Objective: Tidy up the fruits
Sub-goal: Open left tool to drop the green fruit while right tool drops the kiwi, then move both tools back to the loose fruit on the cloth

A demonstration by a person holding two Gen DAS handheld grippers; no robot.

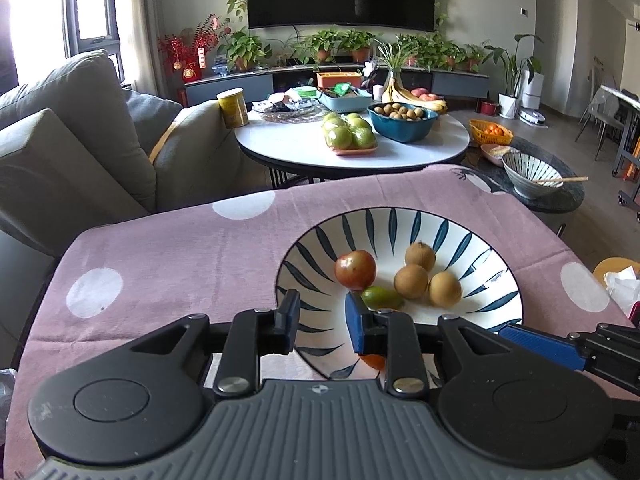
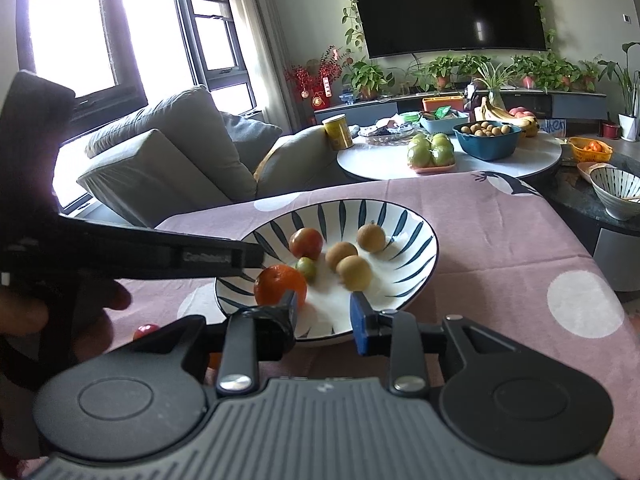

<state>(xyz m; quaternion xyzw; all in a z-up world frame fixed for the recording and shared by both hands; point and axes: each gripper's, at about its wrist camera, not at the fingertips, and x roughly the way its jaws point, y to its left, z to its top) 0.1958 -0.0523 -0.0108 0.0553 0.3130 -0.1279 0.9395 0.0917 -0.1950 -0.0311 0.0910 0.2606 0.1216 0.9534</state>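
Note:
A white bowl with blue leaf stripes (image 1: 496, 272) (image 2: 420, 236) stands on the pink dotted cloth. It holds a red tomato (image 1: 355, 269) (image 2: 306, 242), a small green fruit (image 1: 382, 297) (image 2: 306, 267), three brown longans (image 1: 411, 281) (image 2: 354, 273) and an orange tangerine (image 2: 280, 285), mostly hidden in the left wrist view (image 1: 374, 361). My left gripper (image 1: 322, 320) is open and empty over the bowl's near left rim. My right gripper (image 2: 325, 312) is open and empty over the near rim, its left finger just in front of the tangerine.
A small red fruit (image 2: 146, 331) lies on the cloth left of the bowl. Behind stand a grey sofa (image 1: 72, 148), a round table (image 1: 304, 148) with green apples, bananas and a blue dish of fruit, and a second striped bowl (image 1: 530, 176) on a dark table.

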